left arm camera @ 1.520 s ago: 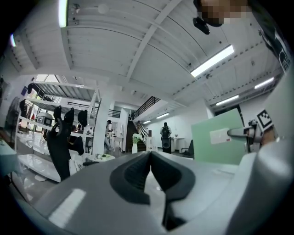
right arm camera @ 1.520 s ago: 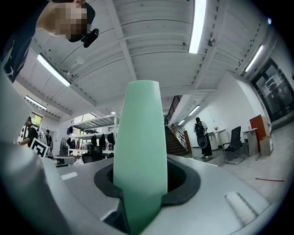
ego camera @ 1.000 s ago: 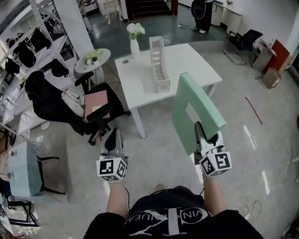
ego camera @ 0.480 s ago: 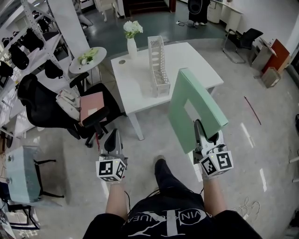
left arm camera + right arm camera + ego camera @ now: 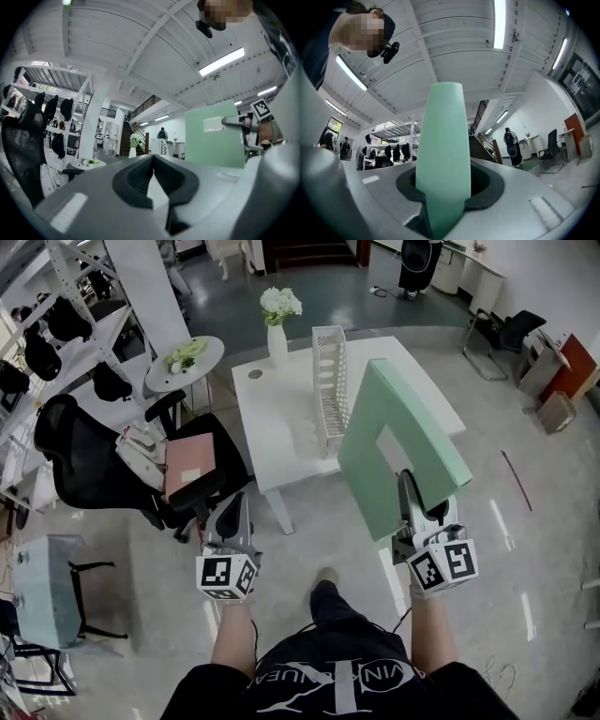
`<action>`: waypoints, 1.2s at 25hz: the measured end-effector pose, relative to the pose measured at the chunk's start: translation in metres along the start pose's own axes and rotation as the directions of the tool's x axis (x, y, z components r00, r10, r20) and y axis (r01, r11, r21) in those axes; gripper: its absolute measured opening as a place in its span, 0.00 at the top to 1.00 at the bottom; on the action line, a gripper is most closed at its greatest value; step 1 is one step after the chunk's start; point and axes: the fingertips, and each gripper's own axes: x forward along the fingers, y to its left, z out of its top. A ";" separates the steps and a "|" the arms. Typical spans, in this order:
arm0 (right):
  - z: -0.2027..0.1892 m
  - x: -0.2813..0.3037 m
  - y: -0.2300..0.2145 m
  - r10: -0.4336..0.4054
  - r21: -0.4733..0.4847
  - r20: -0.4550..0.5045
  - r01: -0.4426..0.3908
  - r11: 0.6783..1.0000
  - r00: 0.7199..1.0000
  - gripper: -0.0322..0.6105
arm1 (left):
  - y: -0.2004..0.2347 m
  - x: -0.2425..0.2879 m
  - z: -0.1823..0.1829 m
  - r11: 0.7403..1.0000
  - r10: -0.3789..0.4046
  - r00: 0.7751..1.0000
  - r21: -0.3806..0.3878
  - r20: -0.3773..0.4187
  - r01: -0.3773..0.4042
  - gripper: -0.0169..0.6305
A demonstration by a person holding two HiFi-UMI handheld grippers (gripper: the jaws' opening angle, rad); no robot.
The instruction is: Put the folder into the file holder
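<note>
Open office: the counter [image 5: 281, 432] and file holder [image 5: 328, 390] at 12 o'clock draw nearer, insertion still ahead. Jaws of the right gripper [image 5: 407, 486] clamp the folder [image 5: 398, 442]; the left gripper [image 5: 234, 507] is closed, empty.

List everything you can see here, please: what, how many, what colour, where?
table: one, white, ahead of the person
file holder: one, white, on the table
vase of flowers: one, white, table's far edge
round side table: one, white, left of the table
office chair: one, black, far left
folder: one, light green, upright, gripped low down
left gripper: one, grey, shut, empty
right gripper: one, grey, shut on the folder
</note>
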 end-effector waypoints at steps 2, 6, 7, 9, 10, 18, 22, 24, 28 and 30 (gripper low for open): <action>0.002 0.017 -0.005 0.006 0.002 0.004 -0.006 1.000 1.000 0.69 | 0.002 0.018 0.002 1.000 -0.003 1.000 0.004 0.000 0.003 0.97; 0.008 0.053 -0.017 0.009 -0.005 0.015 -0.008 1.000 1.000 0.69 | 0.008 0.053 0.006 1.000 -0.009 1.000 0.009 0.011 0.008 0.97; 0.008 0.062 -0.021 0.009 -0.004 0.018 -0.009 1.000 1.000 0.69 | 0.010 0.062 0.007 1.000 -0.008 1.000 0.010 0.012 0.008 0.97; 0.008 0.080 -0.028 0.014 -0.001 0.025 -0.014 1.000 1.000 0.69 | 0.015 0.079 0.007 1.000 -0.004 1.000 0.015 0.011 0.004 0.97; 0.007 0.089 -0.032 0.017 0.000 0.027 -0.017 1.000 0.999 0.69 | 0.018 0.087 0.007 1.000 0.000 1.000 0.017 0.011 0.000 0.97; 0.004 0.155 -0.059 0.017 0.013 0.036 -0.018 1.000 0.999 0.69 | 0.028 0.155 0.005 1.000 0.002 1.000 0.010 0.012 -0.002 0.97; -0.002 0.186 -0.065 0.014 0.009 0.039 -0.014 1.000 0.999 0.69 | 0.026 0.187 -0.001 1.000 -0.021 1.000 0.015 0.008 0.020 0.97; -0.005 0.201 -0.065 0.019 0.003 0.036 -0.019 1.000 0.999 0.69 | 0.025 0.201 -0.002 0.999 -0.029 1.000 0.018 0.010 0.028 0.97; -0.012 0.225 -0.067 0.007 0.006 0.032 -0.007 1.000 0.999 0.69 | 0.032 0.223 -0.006 0.999 -0.033 0.999 0.011 0.012 0.033 0.97; -0.014 0.234 -0.067 0.000 0.007 0.031 0.000 1.000 1.000 0.69 | 0.034 0.231 -0.009 0.999 -0.037 0.999 0.008 0.005 0.037 0.97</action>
